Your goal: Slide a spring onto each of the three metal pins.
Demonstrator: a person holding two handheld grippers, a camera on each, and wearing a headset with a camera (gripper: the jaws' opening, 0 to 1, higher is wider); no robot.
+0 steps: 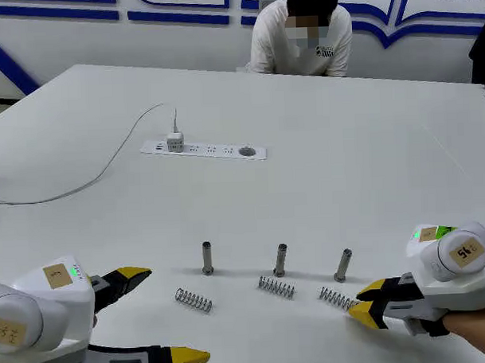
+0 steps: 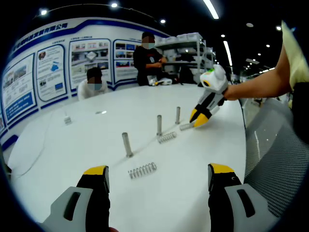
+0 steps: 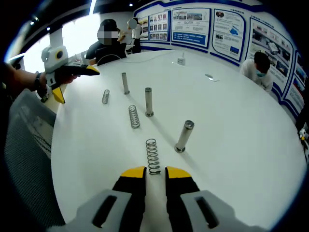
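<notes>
Nothing is fitted yet: the left spring, middle spring and right spring all lie flat on the white bench. Each lies just in front of its own upright, bare pin, namely the left pin, middle pin and right pin, so all three slides remain to be done. The left gripper hovers low at the near left, jaws spread wide and empty, short of the left spring, while the right gripper reaches in with jaws narrowly parted, tips at the right spring's near end, apparently not clamped on it.
</notes>
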